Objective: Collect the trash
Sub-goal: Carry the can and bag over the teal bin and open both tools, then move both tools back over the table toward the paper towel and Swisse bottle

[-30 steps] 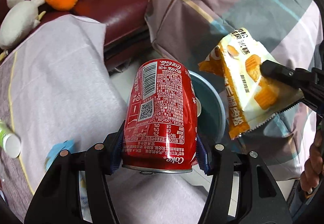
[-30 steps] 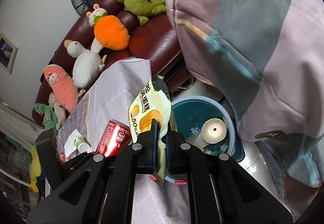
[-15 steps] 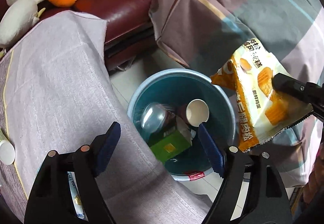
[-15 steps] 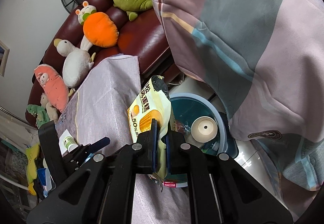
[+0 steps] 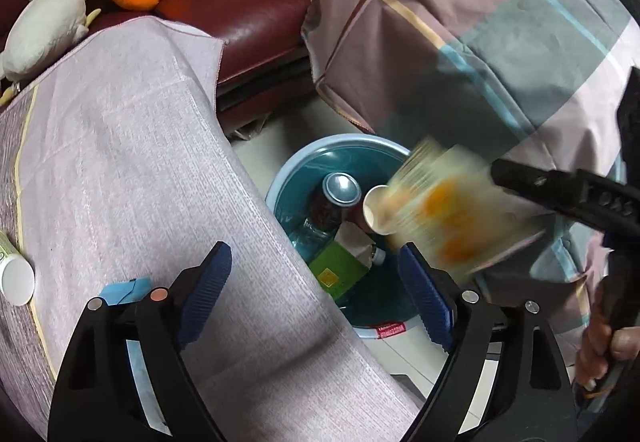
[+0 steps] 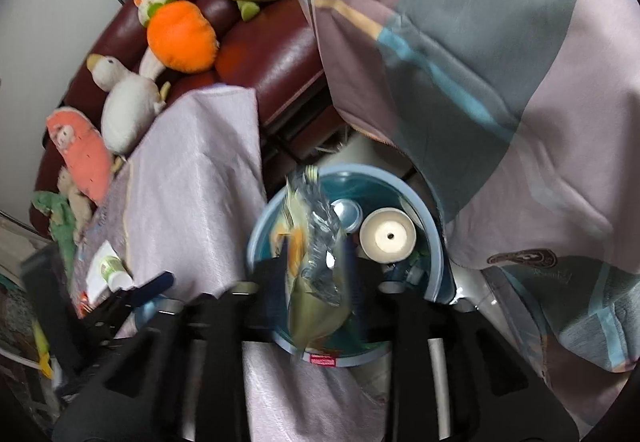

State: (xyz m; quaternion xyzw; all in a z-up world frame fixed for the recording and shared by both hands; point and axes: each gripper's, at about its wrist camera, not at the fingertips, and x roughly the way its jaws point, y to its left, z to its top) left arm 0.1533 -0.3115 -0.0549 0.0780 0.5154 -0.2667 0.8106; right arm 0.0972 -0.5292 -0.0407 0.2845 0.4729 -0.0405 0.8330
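Note:
A round blue bin (image 5: pixel 332 144) stands on the floor between the cloth-covered table and a checked blanket. In it lie the red can (image 5: pixel 338 190), a paper cup (image 5: pixel 374 210) and a green carton (image 5: pixel 340 270). My left gripper (image 5: pixel 316 284) hangs over the bin's near rim, its jaws opening wide with nothing between them. My right gripper (image 6: pixel 316 274) is above the bin (image 6: pixel 436 242) with its jaws opening. The yellow snack packet (image 6: pixel 312 262) is blurred between them, loose and slipping downward. From the left wrist, the packet (image 5: pixel 440 218) is at a right fingertip (image 5: pixel 520 178).
A lilac cloth (image 5: pixel 140 162) covers the table on the left, with a white-and-green tube (image 5: pixel 14 274) near its edge. A dark red sofa (image 5: pixel 248 14) with plush toys is behind. The checked blanket (image 5: pixel 500 42) hangs on the right. A person's hand (image 5: pixel 608 346) grips the right handle.
The red can left my left gripper and now lies in the bin. My right gripper, shut on the packet before, has opened and sunk, and the packet is dropping.

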